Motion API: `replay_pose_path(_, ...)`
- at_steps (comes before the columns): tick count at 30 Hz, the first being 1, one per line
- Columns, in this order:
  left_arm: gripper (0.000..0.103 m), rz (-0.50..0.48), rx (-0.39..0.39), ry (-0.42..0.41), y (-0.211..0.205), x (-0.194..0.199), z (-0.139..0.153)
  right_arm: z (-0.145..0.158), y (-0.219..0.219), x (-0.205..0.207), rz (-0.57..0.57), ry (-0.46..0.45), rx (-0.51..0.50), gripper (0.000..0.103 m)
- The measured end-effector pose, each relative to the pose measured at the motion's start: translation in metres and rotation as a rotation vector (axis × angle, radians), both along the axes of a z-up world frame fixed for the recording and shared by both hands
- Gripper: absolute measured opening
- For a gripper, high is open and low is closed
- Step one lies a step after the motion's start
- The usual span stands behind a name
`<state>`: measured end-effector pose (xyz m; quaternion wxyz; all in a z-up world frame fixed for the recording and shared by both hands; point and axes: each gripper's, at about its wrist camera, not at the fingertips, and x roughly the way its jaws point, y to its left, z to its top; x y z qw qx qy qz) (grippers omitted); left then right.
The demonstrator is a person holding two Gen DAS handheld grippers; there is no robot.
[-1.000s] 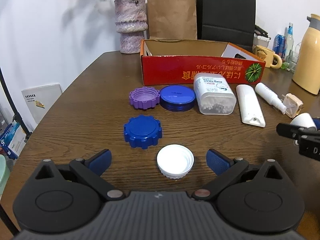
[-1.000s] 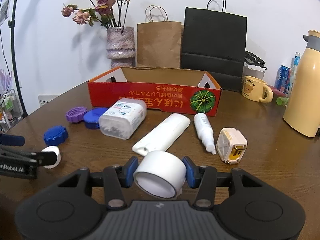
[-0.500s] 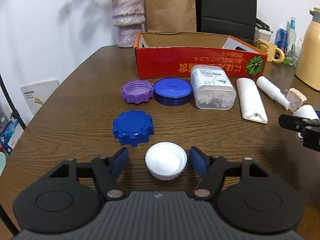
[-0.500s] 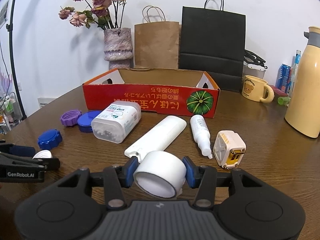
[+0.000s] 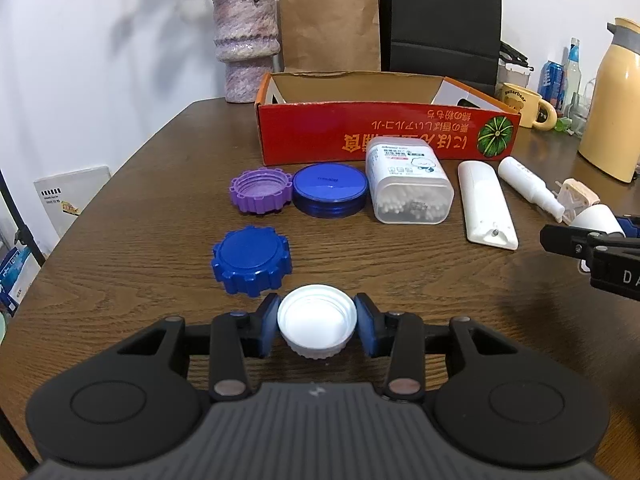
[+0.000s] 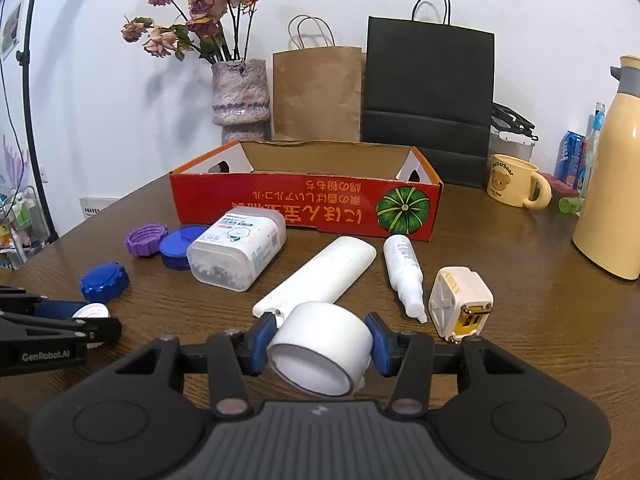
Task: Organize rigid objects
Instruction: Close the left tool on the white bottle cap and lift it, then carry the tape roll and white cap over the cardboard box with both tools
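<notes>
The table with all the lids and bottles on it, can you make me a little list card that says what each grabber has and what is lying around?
left gripper: shut on the white cap
right gripper: shut on the white roll
loose lids: blue lid, purple lid, round blue tin
other loose items: cotton swab box, white tube, spray bottle, charger plug
red box: open, behind the row; floor hidden
table: dark wood
</notes>
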<state>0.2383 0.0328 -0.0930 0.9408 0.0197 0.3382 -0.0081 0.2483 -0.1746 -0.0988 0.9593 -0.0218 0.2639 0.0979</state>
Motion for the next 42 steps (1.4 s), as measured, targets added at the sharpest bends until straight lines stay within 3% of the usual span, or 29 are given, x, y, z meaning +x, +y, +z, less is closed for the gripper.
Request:
replay_pose_path(23,0.041,0.014,-0.027,-0.116,-0.027,0.035,0.051,0.035,-0.007,0.027,0.016,-0.107,0.019,0.048)
replay_pose_path(42,0.041,0.083,-0.076,-0.184,-0.040,0.115,0.090,0.071,-0.011,0.106,0.007,-0.193,0.038,0.048)
